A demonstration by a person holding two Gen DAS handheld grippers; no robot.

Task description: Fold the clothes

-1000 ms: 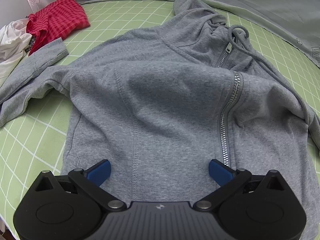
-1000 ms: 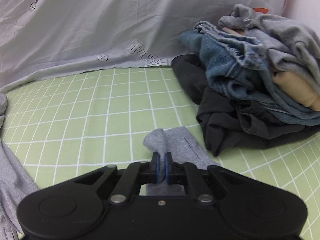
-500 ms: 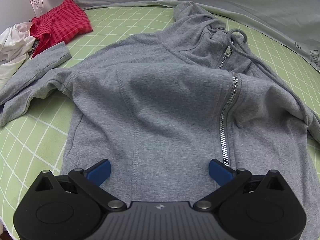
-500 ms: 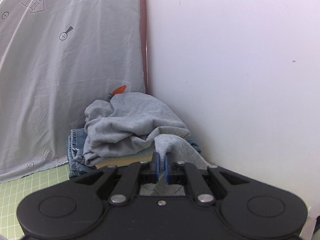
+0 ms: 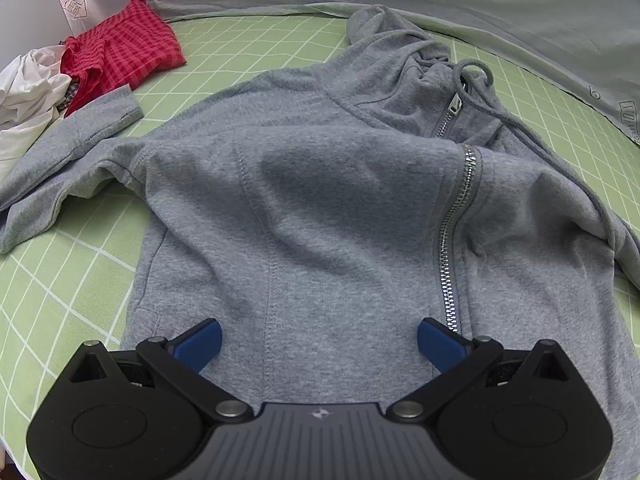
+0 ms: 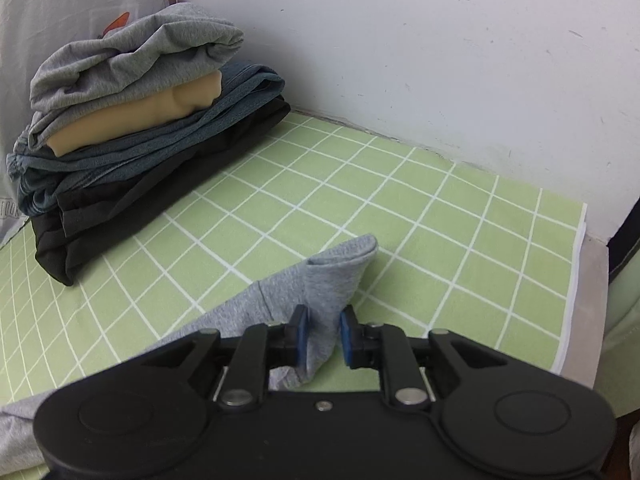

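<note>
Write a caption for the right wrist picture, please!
Right gripper open around the gray sleeve cuff, beside a stack of folded clothes.

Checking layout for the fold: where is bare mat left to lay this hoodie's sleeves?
Bare green mat lies between the folded stack, the wall and the sleeve cuff. On the other side, the red checked garment and white cloth crowd the other sleeve.

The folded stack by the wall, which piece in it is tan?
The tan piece lies second from the top, under the grey top and above the blue jeans; a black garment is at the bottom.
</note>
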